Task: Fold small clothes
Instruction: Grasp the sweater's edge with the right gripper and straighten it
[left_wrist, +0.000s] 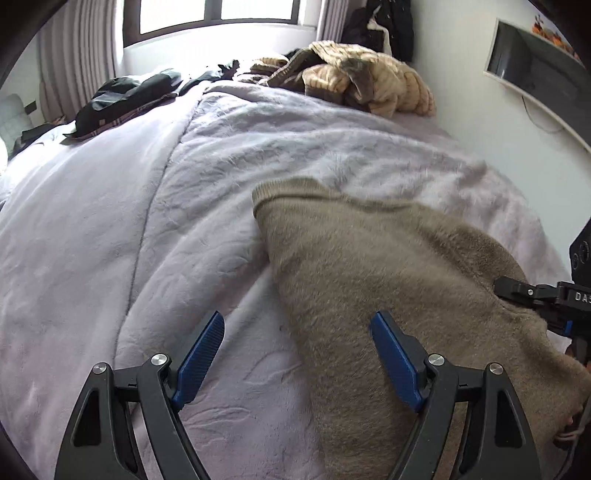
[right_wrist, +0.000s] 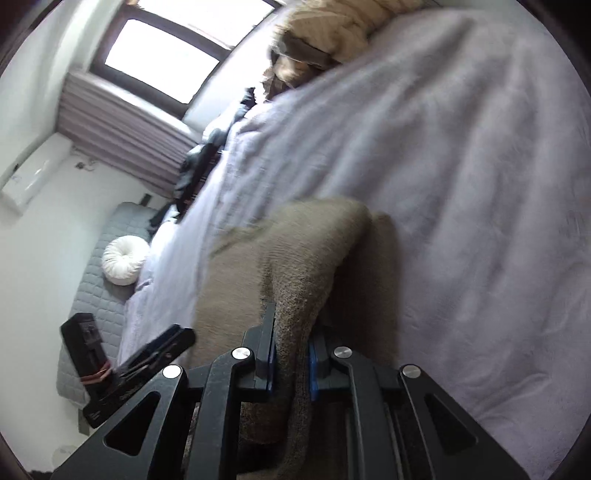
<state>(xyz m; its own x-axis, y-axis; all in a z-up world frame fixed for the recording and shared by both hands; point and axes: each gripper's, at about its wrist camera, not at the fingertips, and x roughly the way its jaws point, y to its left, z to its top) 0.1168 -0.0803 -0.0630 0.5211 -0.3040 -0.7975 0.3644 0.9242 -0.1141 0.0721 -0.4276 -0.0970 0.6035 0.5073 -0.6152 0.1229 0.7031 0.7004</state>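
A fuzzy tan-brown sweater (left_wrist: 369, 266) lies spread on the pale lilac blanket (left_wrist: 110, 221) of a bed. My left gripper (left_wrist: 299, 319) hovers open over the sweater's left edge; one blue pad (left_wrist: 395, 354) is above the fabric, the other above the blanket, and nothing is gripped. At the right edge of that view my right gripper (left_wrist: 517, 290) pinches the sweater's side. In the right wrist view my right gripper (right_wrist: 293, 332) is shut on a raised fold of the sweater (right_wrist: 295, 236), which drapes down to the blanket (right_wrist: 461, 166). The left gripper (right_wrist: 177, 339) shows at lower left.
A heap of cream and brown clothes (left_wrist: 362, 74) sits at the bed's far end, with dark garments (left_wrist: 122, 96) to the left near the window. A wall screen (left_wrist: 535, 66) hangs on the right. Beside the bed, a white round cushion (right_wrist: 123, 260) rests on a grey quilted pad (right_wrist: 96, 295).
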